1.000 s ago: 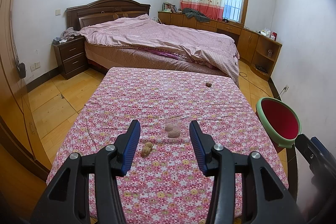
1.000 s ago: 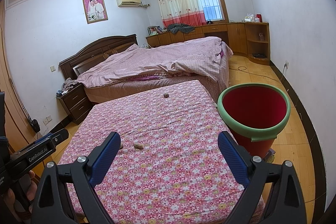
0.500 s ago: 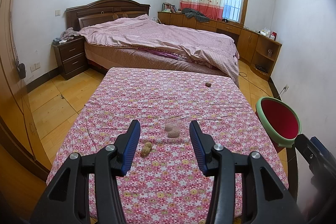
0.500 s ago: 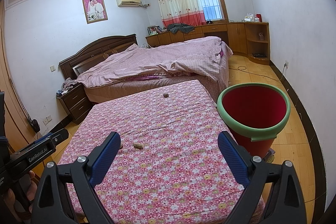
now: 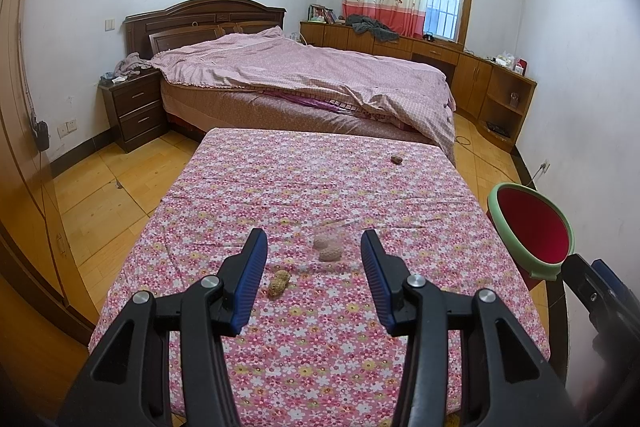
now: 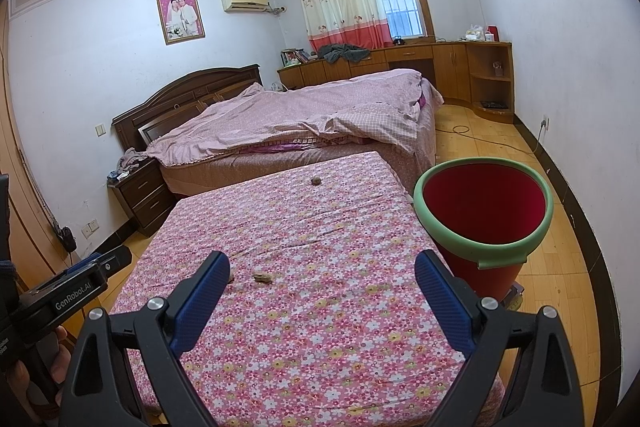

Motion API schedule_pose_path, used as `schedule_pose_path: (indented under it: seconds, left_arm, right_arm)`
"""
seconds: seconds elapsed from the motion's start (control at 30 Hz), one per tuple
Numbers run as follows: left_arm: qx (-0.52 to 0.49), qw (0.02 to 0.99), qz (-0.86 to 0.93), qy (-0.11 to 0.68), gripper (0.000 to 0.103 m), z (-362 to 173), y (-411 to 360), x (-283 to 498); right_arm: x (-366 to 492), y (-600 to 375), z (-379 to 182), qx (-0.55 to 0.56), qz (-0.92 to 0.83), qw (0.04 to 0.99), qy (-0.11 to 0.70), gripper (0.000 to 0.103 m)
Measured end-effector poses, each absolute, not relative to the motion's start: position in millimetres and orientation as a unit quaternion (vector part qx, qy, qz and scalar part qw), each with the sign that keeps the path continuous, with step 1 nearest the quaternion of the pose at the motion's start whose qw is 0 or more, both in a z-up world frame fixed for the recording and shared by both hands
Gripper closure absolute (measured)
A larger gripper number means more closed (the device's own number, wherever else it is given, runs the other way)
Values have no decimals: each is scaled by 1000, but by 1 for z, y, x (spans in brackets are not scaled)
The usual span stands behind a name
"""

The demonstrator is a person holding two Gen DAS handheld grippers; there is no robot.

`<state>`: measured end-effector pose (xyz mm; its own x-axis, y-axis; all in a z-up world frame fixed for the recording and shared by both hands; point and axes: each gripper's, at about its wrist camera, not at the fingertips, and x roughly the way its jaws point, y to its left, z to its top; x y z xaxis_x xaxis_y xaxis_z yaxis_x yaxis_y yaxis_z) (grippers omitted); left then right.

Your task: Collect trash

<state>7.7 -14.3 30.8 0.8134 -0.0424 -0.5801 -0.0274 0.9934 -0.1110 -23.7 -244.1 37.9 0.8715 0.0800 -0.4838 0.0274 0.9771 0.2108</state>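
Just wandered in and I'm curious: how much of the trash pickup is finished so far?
Nothing looks collected yet: what shows of the inside of the red bucket with the green rim is bare. Nothing is in hand either; the left gripper and right gripper are both open and hold nothing. Left to pick off the pink floral tablecloth: a brown peanut shell, two pale shells, and a small brown scrap at the far end.

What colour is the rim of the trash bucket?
Light green rim on a red bucket, clearest in the right wrist view.

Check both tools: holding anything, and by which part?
Nothing held. Left tool and right tool are both open above the pink floral tablecloth; the brown peanut shells lie untouched.
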Motion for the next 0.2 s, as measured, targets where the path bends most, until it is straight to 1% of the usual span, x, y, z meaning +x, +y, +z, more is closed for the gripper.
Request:
schedule_pose_path:
  seconds: [0.2]
  left_arm:
    - [-57, 950, -5, 306, 54, 31, -15, 8]
  right_arm:
    - [-24, -244, 38, 106, 14, 961, 253, 7]
